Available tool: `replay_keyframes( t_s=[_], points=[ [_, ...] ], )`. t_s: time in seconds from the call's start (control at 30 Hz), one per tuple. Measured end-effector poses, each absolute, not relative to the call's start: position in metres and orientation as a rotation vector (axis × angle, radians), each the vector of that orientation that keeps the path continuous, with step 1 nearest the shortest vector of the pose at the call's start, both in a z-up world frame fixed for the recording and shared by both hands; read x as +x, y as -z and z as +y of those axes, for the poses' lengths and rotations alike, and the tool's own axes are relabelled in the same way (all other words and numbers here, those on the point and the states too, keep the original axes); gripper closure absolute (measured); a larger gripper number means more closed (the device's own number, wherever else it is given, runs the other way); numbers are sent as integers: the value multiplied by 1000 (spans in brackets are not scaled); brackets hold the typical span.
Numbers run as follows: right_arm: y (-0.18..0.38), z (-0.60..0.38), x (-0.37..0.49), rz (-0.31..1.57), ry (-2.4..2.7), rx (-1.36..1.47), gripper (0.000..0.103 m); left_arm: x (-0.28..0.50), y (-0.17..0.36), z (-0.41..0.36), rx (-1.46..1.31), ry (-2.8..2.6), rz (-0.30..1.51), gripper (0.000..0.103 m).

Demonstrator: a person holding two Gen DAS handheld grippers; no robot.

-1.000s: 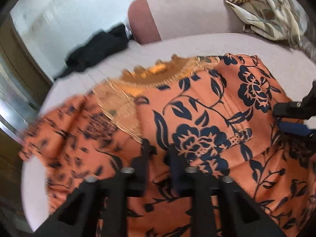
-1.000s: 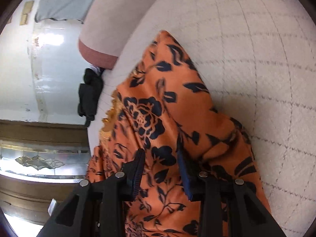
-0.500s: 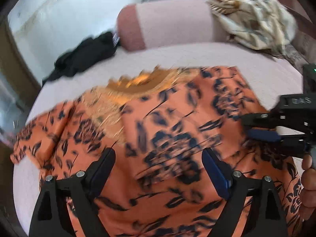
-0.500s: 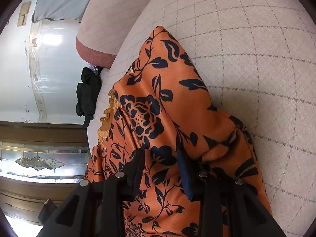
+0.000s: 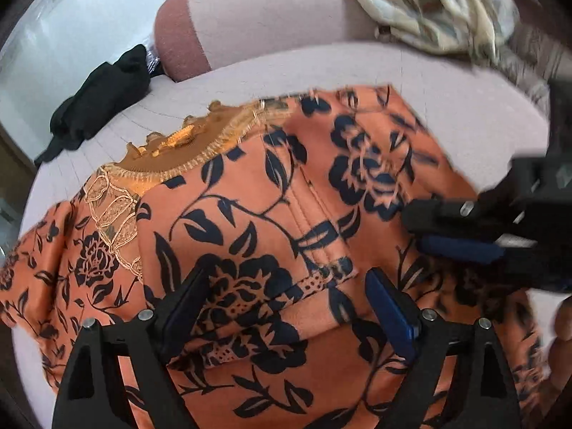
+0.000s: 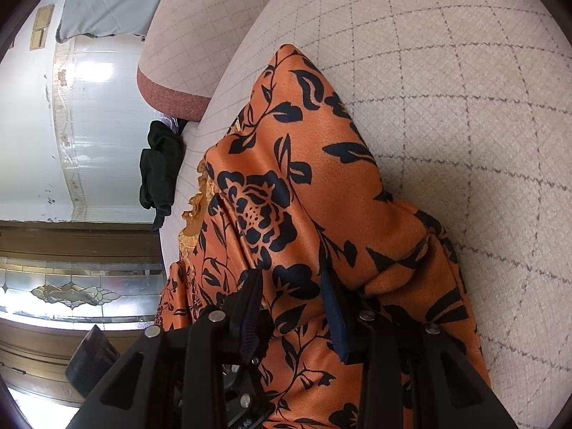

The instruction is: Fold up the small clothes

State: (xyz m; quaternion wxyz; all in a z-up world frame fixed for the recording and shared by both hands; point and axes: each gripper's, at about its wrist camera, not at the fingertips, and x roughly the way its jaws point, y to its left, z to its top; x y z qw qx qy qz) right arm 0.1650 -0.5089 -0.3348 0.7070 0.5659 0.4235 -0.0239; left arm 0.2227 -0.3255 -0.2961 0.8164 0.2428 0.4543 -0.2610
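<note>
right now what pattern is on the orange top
Dark navy flowers and leaves on the top; clearest in the left wrist view.

Orange garment (image 5: pixel 271 214) with navy floral print (gold lace neckline); partly folded, rumpled, on checked cushion (image 6: pixel 447 89)

A pale checked sofa seat (image 6: pixel 464 114) carries the orange floral garment (image 5: pixel 286 214), a black cloth (image 5: pixel 103 96) and a cream scarf (image 5: pixel 429 10)

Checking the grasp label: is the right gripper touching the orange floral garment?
Touching. In the right wrist view the right gripper has a bunched fold of the orange floral garment pinched between its pads; the left wrist view shows the same clamp from the side.
</note>
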Motion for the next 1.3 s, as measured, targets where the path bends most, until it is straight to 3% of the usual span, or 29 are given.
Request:
replay_keyframes(
  t_s=[0.07,0.13,0.2,0.3,0.37,0.63,0.83,0.93,1.0,1.07,1.2,1.3],
  points=[
    [335,-509,165,942,52,1260,65,225,298,-321,483,572,964,16],
    [335,-509,164,940,50,1260,65,230,296,-314,448,582,974,28],
    [335,-509,164,940,48,1254,65,232,291,-310,440,566,962,63],
    [333,-507,164,940,53,1238,65,242,285,-303,425,543,969,94],
    [331,-505,165,940,56,1216,65,250,281,-290,376,540,981,97],
    [317,-492,166,927,91,1117,65,282,234,-192,259,379,865,97],
    [290,-472,169,853,120,942,64,312,259,-115,244,175,981,92],
    [285,-456,176,846,94,853,64,308,265,-89,202,201,1036,77],
    [304,-445,189,967,69,825,63,297,263,-69,192,247,1041,59],
    [309,-442,193,967,69,801,65,287,257,-42,176,252,1032,48],
    [307,-446,193,966,60,834,65,294,239,37,68,132,985,39],
    [312,-448,194,965,57,868,65,322,233,93,-115,-12,998,39]
  ],
)
